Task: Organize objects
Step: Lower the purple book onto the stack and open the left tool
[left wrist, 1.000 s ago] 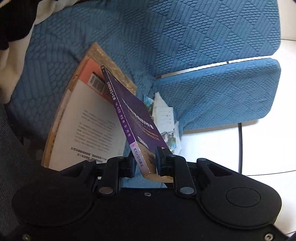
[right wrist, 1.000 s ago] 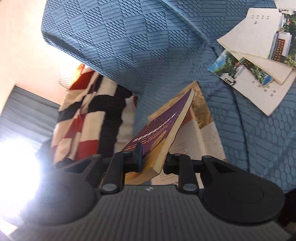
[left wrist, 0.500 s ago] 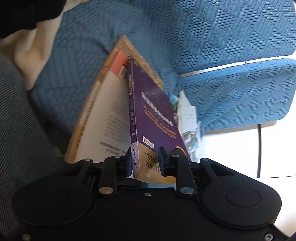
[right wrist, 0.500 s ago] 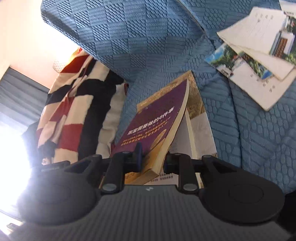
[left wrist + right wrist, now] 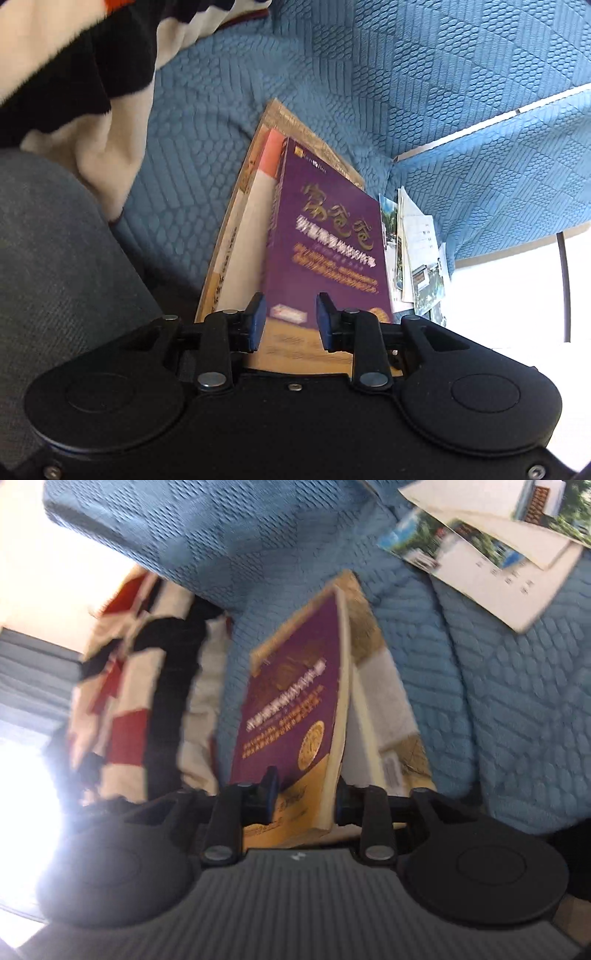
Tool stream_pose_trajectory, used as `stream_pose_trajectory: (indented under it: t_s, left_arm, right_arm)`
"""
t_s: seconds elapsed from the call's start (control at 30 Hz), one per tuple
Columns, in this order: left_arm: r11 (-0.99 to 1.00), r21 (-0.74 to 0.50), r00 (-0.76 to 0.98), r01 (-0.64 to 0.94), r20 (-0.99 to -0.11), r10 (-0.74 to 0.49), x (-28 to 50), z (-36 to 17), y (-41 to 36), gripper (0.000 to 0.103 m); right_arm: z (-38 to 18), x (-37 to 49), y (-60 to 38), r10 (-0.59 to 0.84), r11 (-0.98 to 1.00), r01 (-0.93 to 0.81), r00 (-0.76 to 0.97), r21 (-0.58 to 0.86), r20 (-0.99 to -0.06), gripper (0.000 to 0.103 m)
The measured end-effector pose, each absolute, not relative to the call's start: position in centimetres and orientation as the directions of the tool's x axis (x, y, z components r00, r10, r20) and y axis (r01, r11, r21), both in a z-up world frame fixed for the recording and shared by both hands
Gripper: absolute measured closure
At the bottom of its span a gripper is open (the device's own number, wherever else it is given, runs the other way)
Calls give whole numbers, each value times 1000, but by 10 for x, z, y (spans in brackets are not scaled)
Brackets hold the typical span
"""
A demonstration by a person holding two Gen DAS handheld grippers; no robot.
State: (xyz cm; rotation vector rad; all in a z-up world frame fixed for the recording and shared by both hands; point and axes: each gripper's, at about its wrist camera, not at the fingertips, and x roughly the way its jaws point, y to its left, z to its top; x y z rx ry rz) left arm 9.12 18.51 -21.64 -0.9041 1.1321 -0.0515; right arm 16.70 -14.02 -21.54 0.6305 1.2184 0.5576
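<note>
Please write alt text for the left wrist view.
The left gripper hangs with jaws apart over a purple book lying on a white-covered book on blue quilted fabric; loose leaflets lie beside it.

Three stacked books here: purple paperback (image 5: 325, 236) on top, white-covered one (image 5: 245, 236), tan one (image 5: 314, 144). Several loose leaflets (image 5: 417, 251), one striped blanket (image 5: 74, 66).

Top book (image 5: 325, 236) lies on a stack of two lower books (image 5: 243, 236) on the sofa seat (image 5: 192, 192). Blanket (image 5: 74, 74) to the stack's left, loose papers (image 5: 417, 251) to its right, apart from it. Top book possibly tilted; right view blurred.
</note>
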Motion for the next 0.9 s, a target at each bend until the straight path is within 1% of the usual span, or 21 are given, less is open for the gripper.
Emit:
stream_pose_trajectory:
  t_s: [0.03,0.1,0.13,0.2,0.3,0.43,0.6,0.73,0.9]
  left_arm:
    - [665,-637,463,-389,-759,-457,92,-214,186,76]
    - [684,-622,466,-381,-768,-439,92,-212,186,68]
    - [692,-614,465,-379,-773,-431,94,-211,185,67]
    - [705,-604,462,-371,-779,-424,96,-212,185,67]
    - [735,-579,446,-352,-794,-412,102,-217,179,67]
    - [778,-539,432,-324,-816,-385,104,-221,173,67]
    - [807,-506,433,-305,-828,-356,107,-226,162,67]
    - [822,-477,442,-312,-838,-319,112,-234,155,67]
    - [836,-467,447,-290,-838,-313,110,-239,151,67]
  right_arm:
    - [-215,165,-140,672,729,-60,249,682,-697,41]
    - [-211,160,-140,632,769,-86,259,634,-731,41]
    - [-208,157,-142,608,786,-92,292,611,-739,41]
    - [-199,153,-148,589,797,-110,361,594,-723,42]
    - [-193,154,-145,571,812,-146,395,565,-720,42]
    - [-197,161,-129,532,846,-212,389,489,-752,44]
    - [-208,172,-114,488,873,-235,382,428,-785,54]
    - [-212,173,-110,491,871,-235,386,432,-781,55]
    - [-209,172,-105,490,870,-268,377,414,-786,56]
